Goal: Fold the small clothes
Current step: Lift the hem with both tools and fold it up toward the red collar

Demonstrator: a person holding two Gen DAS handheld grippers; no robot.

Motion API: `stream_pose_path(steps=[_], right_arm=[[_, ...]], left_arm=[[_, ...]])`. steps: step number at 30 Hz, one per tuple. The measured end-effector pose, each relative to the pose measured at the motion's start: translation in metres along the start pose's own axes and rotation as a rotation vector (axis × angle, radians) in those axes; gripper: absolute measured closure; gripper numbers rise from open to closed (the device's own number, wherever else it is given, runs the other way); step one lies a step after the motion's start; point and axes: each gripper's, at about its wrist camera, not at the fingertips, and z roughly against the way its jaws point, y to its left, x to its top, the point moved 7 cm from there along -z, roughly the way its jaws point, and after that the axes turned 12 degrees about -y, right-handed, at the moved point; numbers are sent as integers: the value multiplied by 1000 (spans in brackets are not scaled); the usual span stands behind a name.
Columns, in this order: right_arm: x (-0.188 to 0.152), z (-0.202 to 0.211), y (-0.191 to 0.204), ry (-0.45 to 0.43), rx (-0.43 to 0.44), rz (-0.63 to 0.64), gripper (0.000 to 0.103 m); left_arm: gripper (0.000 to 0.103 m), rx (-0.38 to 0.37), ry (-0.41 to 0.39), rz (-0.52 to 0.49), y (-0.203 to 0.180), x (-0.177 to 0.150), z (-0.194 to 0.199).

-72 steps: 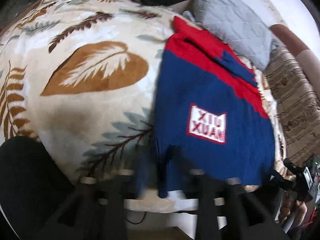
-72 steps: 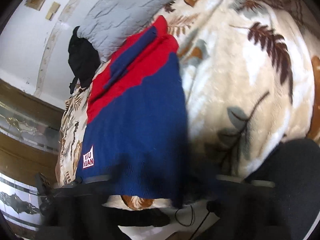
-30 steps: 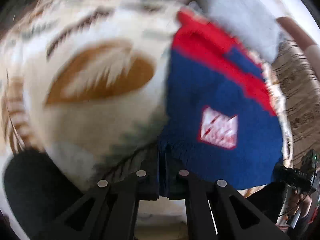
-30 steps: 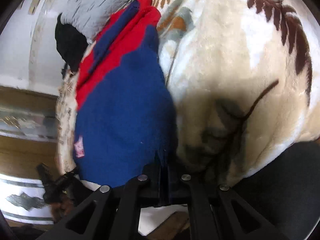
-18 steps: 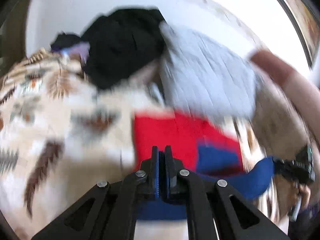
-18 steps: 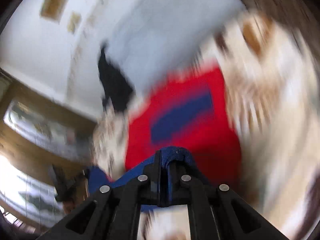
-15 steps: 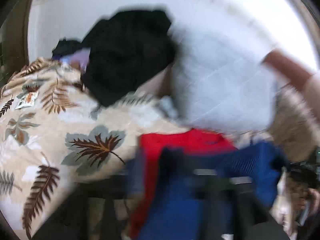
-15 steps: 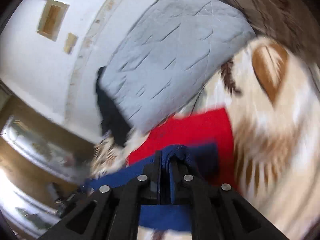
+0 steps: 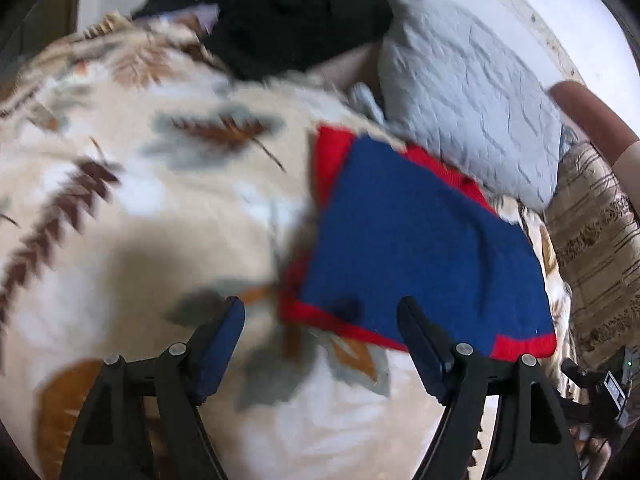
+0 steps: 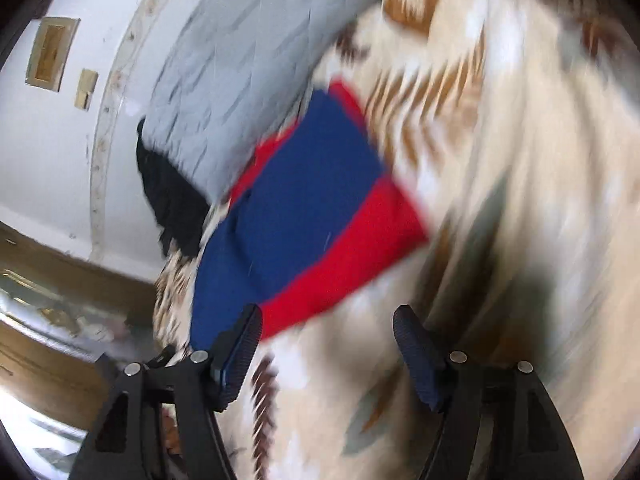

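The blue and red knitted sweater (image 9: 420,240) lies folded in half on the leaf-patterned blanket (image 9: 140,220), blue on top with red edges showing. My left gripper (image 9: 322,314) is open just above its near left corner, pads clear of the cloth. In the right wrist view the sweater (image 10: 304,208) lies ahead and to the left. My right gripper (image 10: 328,320) has its jaws opening, with only blanket between them. Its left fingertip (image 10: 248,328) sits by the sweater's near red edge. This view is blurred by motion.
A grey quilted pillow (image 9: 472,104) lies right behind the sweater, against the white wall. A heap of black clothes (image 9: 296,12) sits at the back left. Brown striped fabric (image 9: 592,248) borders the bed on the right. The blanket spreads wide to the left.
Both grippers were shut on the sweater's near hem, carried it up and over towards the pillow, and folded it in half. Both have let go and drawn back.
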Motion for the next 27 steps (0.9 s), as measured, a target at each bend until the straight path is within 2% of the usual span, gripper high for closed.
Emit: stream_pose_path(steps=[3, 4, 5, 6, 7, 8, 9, 10, 11, 14, 17, 20, 21, 23, 24, 25, 26, 27], right_arm=[[1, -23, 7, -18, -23, -18, 31], [7, -32, 5, -35, -39, -52, 31], [12, -42, 0, -34, -59, -96, 31], [13, -45, -6, -42, -84, -137, 32], [19, -48, -9, -78, -105, -189, 32], [22, -48, -8, -103, -124, -197, 31], [28, -50, -7, -129, -138, -192, 33], [33, -53, -7, -146, -151, -197, 61], [37, -61, -11, -131, -180, -188, 93], [48, -66, -5, -98, -201, -177, 94], [67, -25, 47, -168, -133, -23, 94], [59, 23, 69, -197, -101, 54, 94], [53, 29, 67, -186, -98, 55, 94], [20, 40, 38, -113, -102, 42, 90], [6, 41, 20, -90, -125, 44, 88], [-15, 37, -6, -46, -184, 61, 73], [-30, 36, -27, -9, -221, 63, 64], [-38, 43, -38, -30, -149, 38, 64]], left_arm=[[24, 41, 16, 69, -2, 4, -26], [24, 42, 34, 100, -2, 5, -36], [25, 74, 63, 159, 2, 5, -47], [33, 93, 50, 178, 4, 8, -50], [70, 121, 36, 165, 2, 14, -52], [82, 102, 69, 161, -3, 15, -56], [84, 103, 90, 176, -5, 17, -58], [86, 115, 94, 177, -7, 20, -58], [86, 121, 92, 174, -10, 26, -54], [89, 96, 9, 144, -24, 46, -19], [90, 63, -67, 141, -32, 53, 24], [90, 64, -106, 110, -24, 21, 71], [88, 79, -93, 101, -18, 3, 76], [83, 122, -16, 107, 6, -44, 70], [82, 170, 76, 101, 27, -78, 57], [79, 141, 85, 150, 41, -93, 56], [78, 88, 34, 196, 47, -91, 65], [69, 108, 40, 186, 50, -86, 73]])
